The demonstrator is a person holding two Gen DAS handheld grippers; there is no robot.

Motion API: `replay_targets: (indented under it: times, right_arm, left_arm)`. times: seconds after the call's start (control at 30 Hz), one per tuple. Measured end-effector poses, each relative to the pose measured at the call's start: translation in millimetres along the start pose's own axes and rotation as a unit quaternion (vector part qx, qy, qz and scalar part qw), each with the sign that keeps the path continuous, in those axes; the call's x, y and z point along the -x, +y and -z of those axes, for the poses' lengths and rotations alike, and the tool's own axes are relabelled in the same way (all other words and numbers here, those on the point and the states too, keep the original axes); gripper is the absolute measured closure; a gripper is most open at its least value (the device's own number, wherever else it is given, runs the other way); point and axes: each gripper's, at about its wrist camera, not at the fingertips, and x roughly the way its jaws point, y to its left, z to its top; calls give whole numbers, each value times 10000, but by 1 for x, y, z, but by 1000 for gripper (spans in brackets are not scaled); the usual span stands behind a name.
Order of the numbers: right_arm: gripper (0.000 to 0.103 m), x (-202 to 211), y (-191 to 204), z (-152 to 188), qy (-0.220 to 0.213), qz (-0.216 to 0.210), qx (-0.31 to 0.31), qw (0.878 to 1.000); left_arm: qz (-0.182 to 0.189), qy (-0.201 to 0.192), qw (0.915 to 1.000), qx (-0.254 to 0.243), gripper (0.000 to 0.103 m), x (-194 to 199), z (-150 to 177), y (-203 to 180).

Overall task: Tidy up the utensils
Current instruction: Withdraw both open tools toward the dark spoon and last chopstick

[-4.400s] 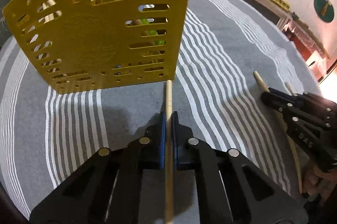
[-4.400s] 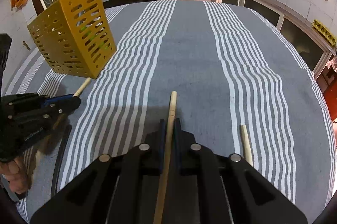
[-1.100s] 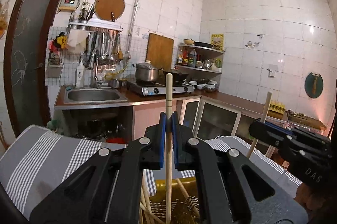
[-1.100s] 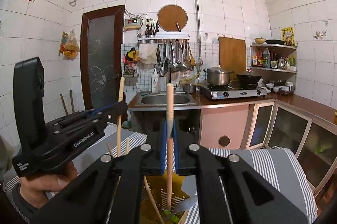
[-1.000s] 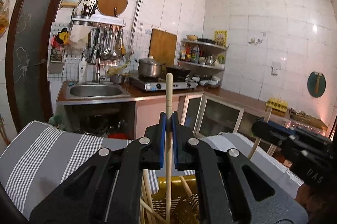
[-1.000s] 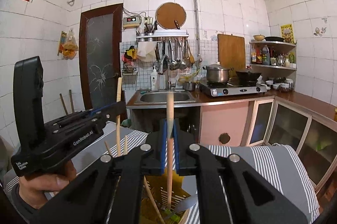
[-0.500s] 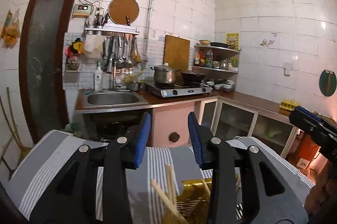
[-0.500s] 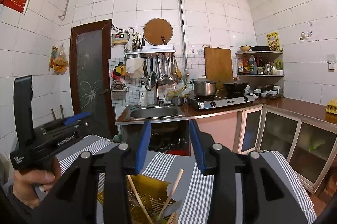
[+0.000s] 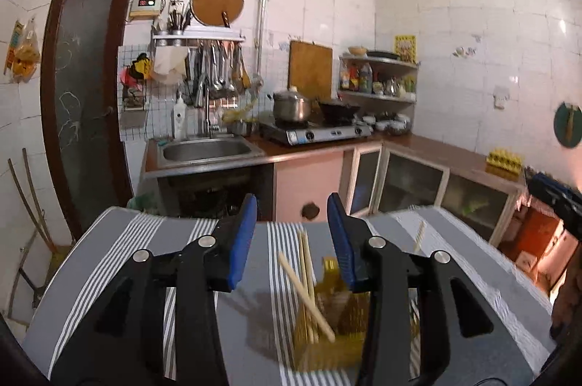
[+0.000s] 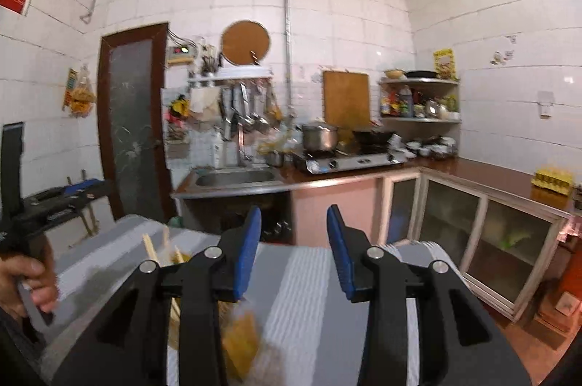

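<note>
A yellow perforated basket (image 9: 327,331) stands on the striped tablecloth (image 9: 109,258) and holds several wooden chopsticks (image 9: 305,277) that lean upright. My left gripper (image 9: 291,204) hovers above and behind the basket; its blue-padded jaws are opening and nothing is between them. In the right wrist view the basket (image 10: 240,342) is a yellow blur low and left, with chopsticks (image 10: 151,248) poking up. My right gripper (image 10: 293,215) is open and empty, above the cloth to the right of the basket. Each gripper shows at the edge of the other's view.
A hand (image 10: 32,280) holds the left gripper's handle at the left edge. Beyond the table's far edge are a sink counter (image 9: 207,149), a stove with a pot (image 9: 291,106), glass-fronted cabinets (image 10: 509,240) and a dark door (image 9: 87,95).
Both grippers let go of their chopsticks, which now stand in the basket. Both sets of jaws went from shut to open, and both grippers have drawn back, the right one swinging to the right.
</note>
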Motion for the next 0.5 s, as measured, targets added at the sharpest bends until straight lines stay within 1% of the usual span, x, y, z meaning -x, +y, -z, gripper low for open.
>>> replay_targets:
  times: [0.1, 0.23, 0.27, 0.37, 0.5]
  right_arm:
    - [64, 14, -27, 22, 286, 256, -73, 9992]
    - [64, 34, -62, 62, 742, 551, -242, 9954]
    - [64, 39, -70, 75, 879, 614, -249, 9939]
    - [64, 56, -89, 106, 1242, 781, -292, 9888]
    - [64, 76, -104, 145, 1712, 777, -349, 9815]
  left_arm:
    - [96, 222, 9997, 100, 63, 14, 23, -2]
    - [256, 612, 9969, 426, 62, 29, 67, -2]
    - [341, 773, 9952, 489, 62, 31, 81, -4]
    - [412, 1153, 9911, 524, 62, 37, 117, -13]
    - [663, 1649, 9826, 544, 62, 45, 161, -33]
